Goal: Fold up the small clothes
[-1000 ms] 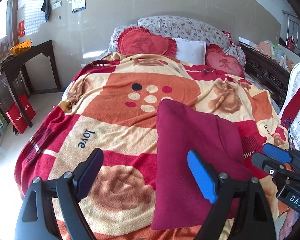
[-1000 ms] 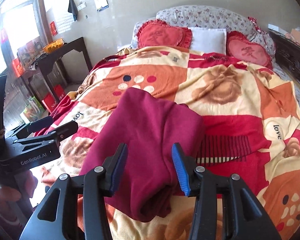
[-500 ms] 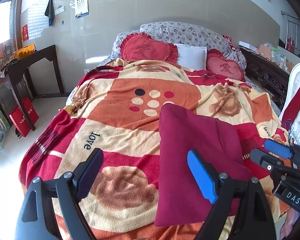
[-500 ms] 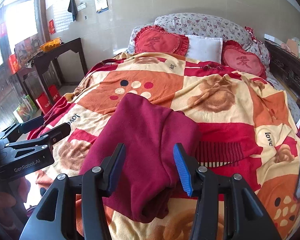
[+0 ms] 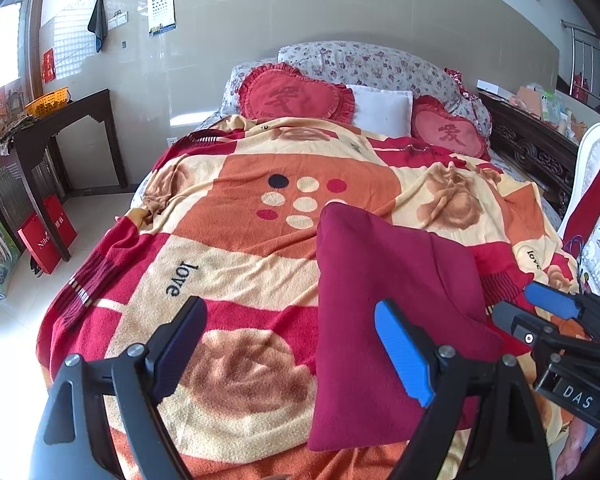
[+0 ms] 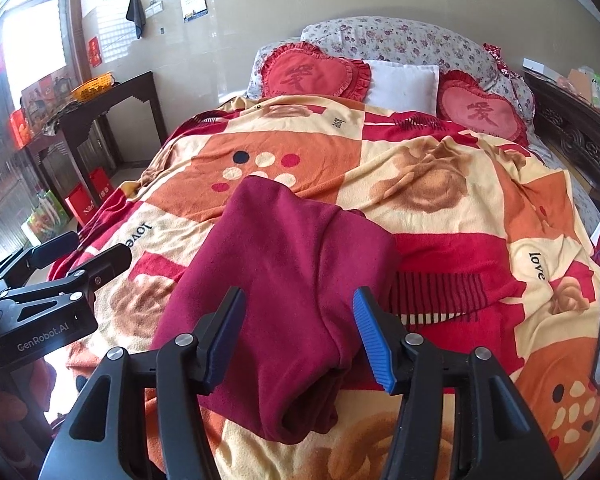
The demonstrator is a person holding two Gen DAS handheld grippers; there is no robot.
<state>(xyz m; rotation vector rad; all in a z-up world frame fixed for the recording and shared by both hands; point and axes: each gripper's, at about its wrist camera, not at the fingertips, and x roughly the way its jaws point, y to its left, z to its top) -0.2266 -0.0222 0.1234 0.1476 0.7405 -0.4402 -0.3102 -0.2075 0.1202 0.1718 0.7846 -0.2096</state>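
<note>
The folded maroon fleece garment (image 6: 284, 280) lies on the patterned blanket (image 5: 228, 248) of the bed, long axis near-to-far — directly ahead of the spread, empty right hand-held gripper (image 6: 300, 334), right of the equally spread left hand-held gripper (image 5: 296, 344).

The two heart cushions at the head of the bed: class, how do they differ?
The left heart cushion looks larger and deeper red, leaning on the floral pillow. The right heart cushion looks smaller and pinker, lying lower. Both are frilled and bear a character.
</note>
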